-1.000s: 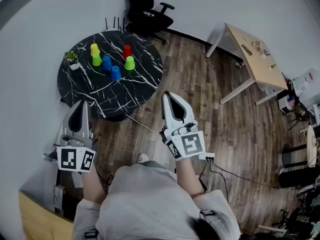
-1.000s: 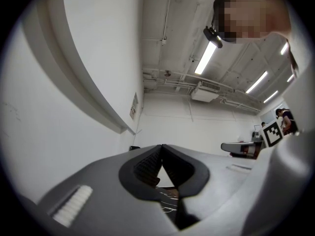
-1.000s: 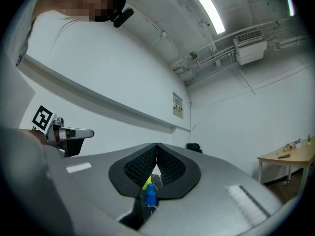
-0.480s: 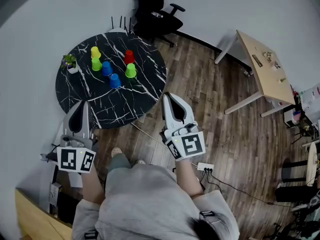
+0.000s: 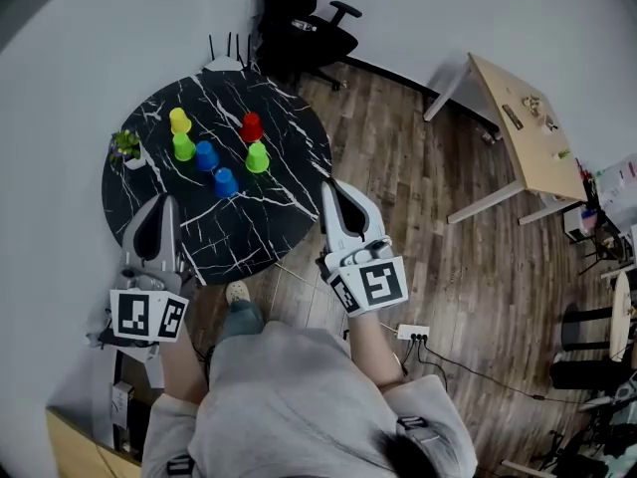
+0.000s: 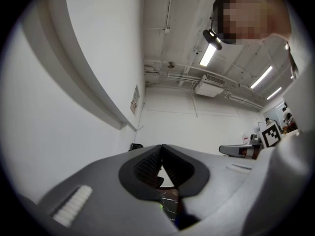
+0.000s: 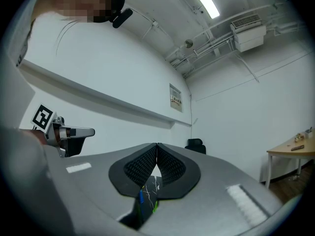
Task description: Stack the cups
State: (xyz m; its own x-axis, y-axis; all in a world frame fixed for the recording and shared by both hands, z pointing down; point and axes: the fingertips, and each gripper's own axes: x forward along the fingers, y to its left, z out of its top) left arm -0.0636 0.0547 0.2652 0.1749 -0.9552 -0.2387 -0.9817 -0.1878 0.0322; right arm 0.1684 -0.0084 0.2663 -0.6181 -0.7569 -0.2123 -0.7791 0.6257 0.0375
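Observation:
Several upside-down cups stand on the round black marble table [image 5: 249, 217]: a yellow cup [image 5: 179, 120], a green cup [image 5: 183, 146], two blue cups [image 5: 206, 155] [image 5: 226, 182], a red cup [image 5: 251, 127] and a second green cup [image 5: 257, 157]. My left gripper [image 5: 158, 204] is shut and empty over the table's near left edge. My right gripper [image 5: 334, 187] is shut and empty just off the table's right rim. Both are well short of the cups. In the gripper views each pair of jaws, left [image 6: 161, 147] and right [image 7: 157, 145], meets at the tips, with a sliver of table below.
A small potted plant [image 5: 126, 145] sits at the table's left edge. A black office chair [image 5: 299, 28] stands behind the table, a wooden desk [image 5: 523, 127] to the right. A power strip with cables [image 5: 412, 334] lies on the wood floor.
The person has stepped toward the table, so it lies closer under both grippers. The grippers keep their pose and stay shut.

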